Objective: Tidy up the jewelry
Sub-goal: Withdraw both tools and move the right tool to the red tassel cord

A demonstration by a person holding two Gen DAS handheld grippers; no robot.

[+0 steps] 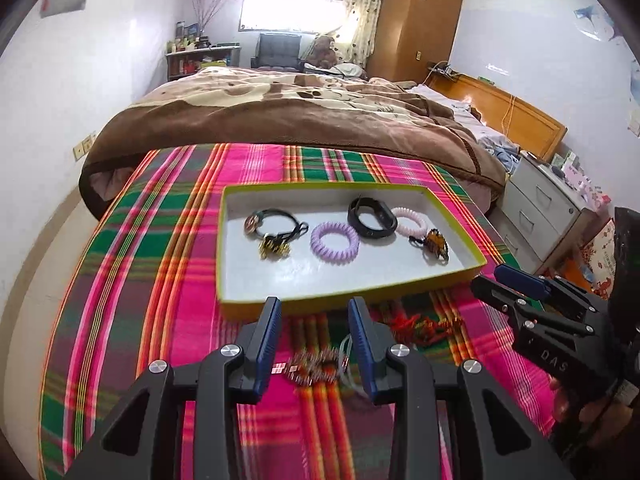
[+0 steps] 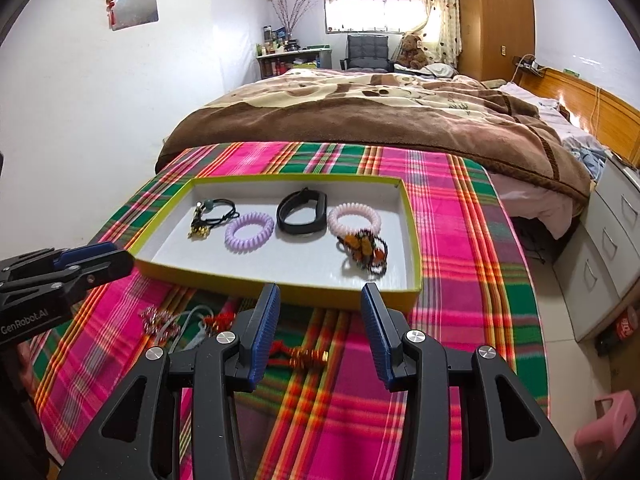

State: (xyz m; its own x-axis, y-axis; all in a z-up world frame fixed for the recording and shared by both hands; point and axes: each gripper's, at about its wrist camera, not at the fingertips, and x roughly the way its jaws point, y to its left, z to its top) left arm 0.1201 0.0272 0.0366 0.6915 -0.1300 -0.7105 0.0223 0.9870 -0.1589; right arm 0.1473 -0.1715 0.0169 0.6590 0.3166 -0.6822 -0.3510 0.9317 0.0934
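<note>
A shallow yellow-rimmed tray (image 1: 478, 258) (image 2: 414, 236) on the plaid cloth holds a dark hair tie with gold charms (image 1: 274, 230) (image 2: 210, 216), a purple coil band (image 1: 335, 237) (image 2: 249, 232), a black wristband (image 1: 372, 218) (image 2: 302, 212), a pink coil band (image 1: 412, 220) (image 2: 354, 218) and an amber beaded tie (image 1: 434, 244) (image 2: 364, 254). My left gripper (image 1: 314, 312) is open above a blurred beaded bracelet (image 1: 312, 366) and a pale ring (image 1: 348, 360). My right gripper (image 2: 320, 298) is open above a red-and-gold charm (image 2: 304, 356). Neither holds anything.
The tray sits on a pink, green and red plaid cloth (image 1: 160, 280) (image 2: 460, 260). A red corded piece (image 1: 424, 326) (image 2: 218, 320) lies loose in front of the tray. Behind it is a bed with a brown blanket (image 1: 280, 120). Grey drawers (image 2: 600, 260) and a pink stool (image 2: 608, 424) stand at the right.
</note>
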